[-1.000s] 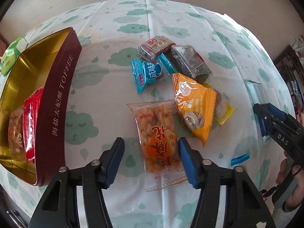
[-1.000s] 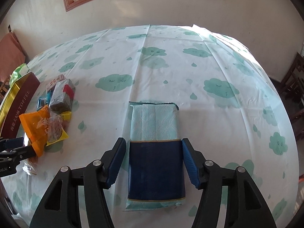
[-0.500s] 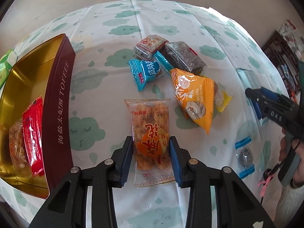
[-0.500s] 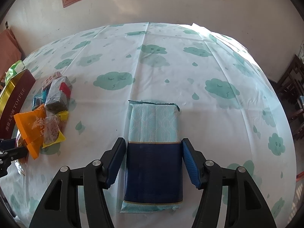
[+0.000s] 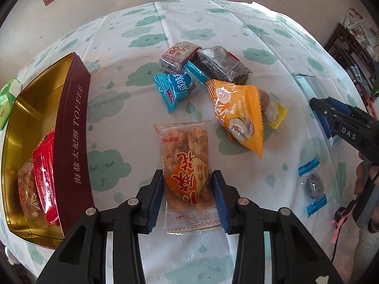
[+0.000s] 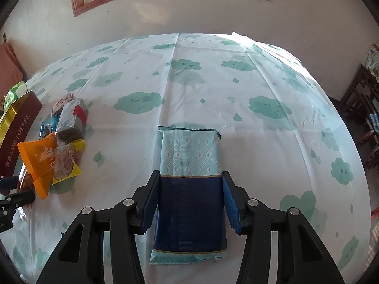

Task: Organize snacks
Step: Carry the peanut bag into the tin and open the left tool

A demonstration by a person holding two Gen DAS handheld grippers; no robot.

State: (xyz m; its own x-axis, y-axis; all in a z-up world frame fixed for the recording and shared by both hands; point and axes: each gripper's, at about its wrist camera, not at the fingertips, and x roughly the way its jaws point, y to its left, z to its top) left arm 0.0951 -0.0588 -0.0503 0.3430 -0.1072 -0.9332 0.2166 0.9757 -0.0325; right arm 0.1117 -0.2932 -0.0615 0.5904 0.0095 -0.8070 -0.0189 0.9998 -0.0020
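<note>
1. Snacks were spread over a white tablecloth printed with green clouds (image 5: 146,123); a clear rectangular packet of orange-brown crisp snack (image 5: 184,168) lay flat between the blue pads of the left gripper (image 5: 187,196).
2. A second earlier the left jaws had stood wide on either side of that packet; half a second later they had been closed in, and at this moment they were pressed on its two long edges — the packet was judged to be gripped, though not yet lifted.
3. The right gripper (image 6: 189,201) was set over a long dark-blue and pale-teal foil packet (image 6: 189,184). Its jaws had just been closing, the packet between them; the left pad was touching the edge, while a thin gap appeared to be left at the right pad.
4. A maroon and gold toffee tin (image 5: 73,127) stood open just left of the clear packet, with a red packet (image 5: 43,179) already inside.
5. An orange triangular pouch (image 5: 239,116), a blue wrapped sweet (image 5: 175,90) and two dark wrapped blocks (image 5: 222,64) remained loose on the cloth — so the sorting was judged far from done, with the tin the likely destination.
</note>
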